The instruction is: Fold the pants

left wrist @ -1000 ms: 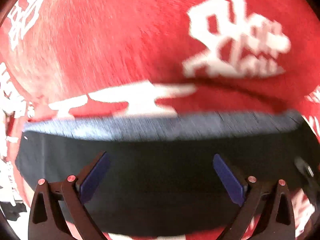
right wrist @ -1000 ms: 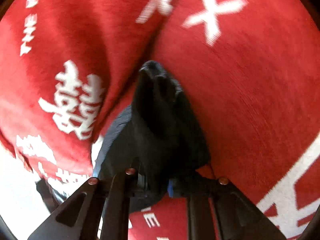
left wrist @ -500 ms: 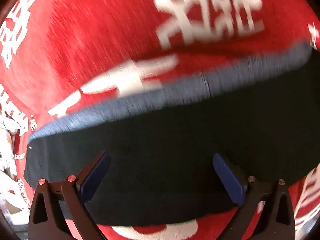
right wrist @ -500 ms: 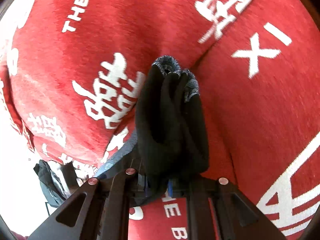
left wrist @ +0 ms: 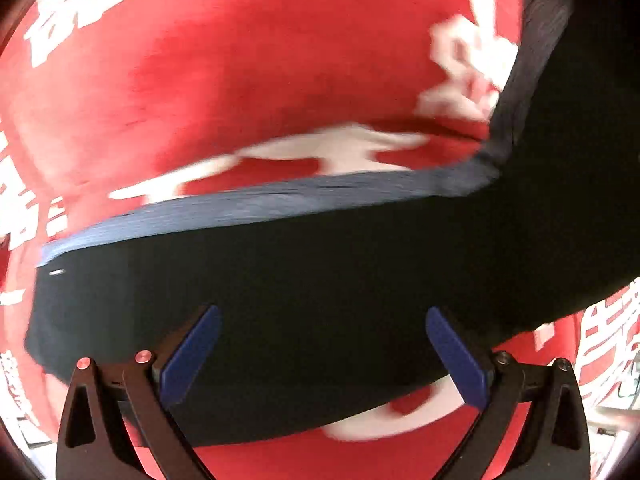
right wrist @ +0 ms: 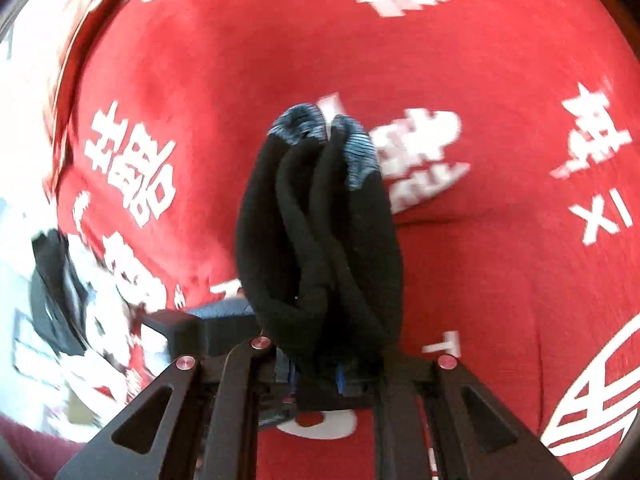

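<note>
Lifted higher than a second ago, the bunched end of the black pants (right wrist: 316, 232) now stands clear above the red cloth with white lettering (right wrist: 480, 240), its grey-blue ribbed band (right wrist: 360, 148) at the top of the bundle, where earlier it sat low against the cloth. The right gripper (right wrist: 320, 376) has its fingers clamped together on this gathered fabric, which rises straight out from between them. In the left wrist view the rest of the pants (left wrist: 320, 312) lies spread across the red cloth (left wrist: 240, 80), and the far right part now turns upward along the frame's edge, following the raised end. The left gripper (left wrist: 320, 356) hangs over the flat part with its blue fingers (left wrist: 192, 356) wide apart, holding nothing. Judging by this, a fold is under way: one end is being carried over while the body stays flat.
</note>
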`<state>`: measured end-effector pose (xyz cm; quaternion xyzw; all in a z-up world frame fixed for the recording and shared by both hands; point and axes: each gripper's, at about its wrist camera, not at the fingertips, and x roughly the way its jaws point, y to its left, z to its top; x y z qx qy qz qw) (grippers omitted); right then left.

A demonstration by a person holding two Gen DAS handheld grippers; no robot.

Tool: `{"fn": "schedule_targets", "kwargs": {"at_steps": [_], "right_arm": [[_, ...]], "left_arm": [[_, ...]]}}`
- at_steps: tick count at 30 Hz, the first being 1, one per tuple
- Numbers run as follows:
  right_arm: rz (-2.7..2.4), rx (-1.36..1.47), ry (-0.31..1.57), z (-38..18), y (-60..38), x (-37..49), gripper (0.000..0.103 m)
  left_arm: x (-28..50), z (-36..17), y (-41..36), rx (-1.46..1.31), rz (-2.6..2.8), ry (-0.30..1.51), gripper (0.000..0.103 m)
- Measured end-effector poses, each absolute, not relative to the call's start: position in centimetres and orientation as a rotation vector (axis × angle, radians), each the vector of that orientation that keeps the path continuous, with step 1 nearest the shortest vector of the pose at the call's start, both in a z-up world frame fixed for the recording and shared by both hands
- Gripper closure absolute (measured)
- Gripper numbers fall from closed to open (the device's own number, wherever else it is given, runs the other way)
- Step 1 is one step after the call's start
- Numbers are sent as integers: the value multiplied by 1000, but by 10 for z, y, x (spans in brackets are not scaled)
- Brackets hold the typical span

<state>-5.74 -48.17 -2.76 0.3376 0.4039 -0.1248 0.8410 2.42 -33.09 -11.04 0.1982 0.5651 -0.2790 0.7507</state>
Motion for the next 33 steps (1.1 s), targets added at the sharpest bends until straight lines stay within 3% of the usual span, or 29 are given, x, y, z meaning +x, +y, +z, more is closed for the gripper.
{"fn": "schedule_targets", "kwargs": {"at_steps": [3, 7, 11, 18, 21, 28, 33], "right_arm": [[-242, 590, 953, -47, -416, -3, 84], [-231, 481, 1126, -110, -340, 56, 71], [-314, 243, 1321, -159, -279, 92, 67], [-237, -29, 1269, -108, -216, 87, 50], [-138, 106, 1197, -83, -223, 71, 47], [-246, 1243, 1054, -151, -351, -12, 46], [-244, 1421, 939, -173, -370, -29, 46]], "left_arm": [[61, -104, -270, 426, -547, 1231, 0], [105, -120, -184, 396, -420, 1267, 0], [119, -125, -139, 354, -346, 1288, 0], [131, -134, -120, 306, -386, 1304, 0], [125, -137, -142, 300, -438, 1307, 0], [95, -182, -171, 418, -449, 1365, 0], [94, -182, -172, 427, -459, 1374, 0]]}}
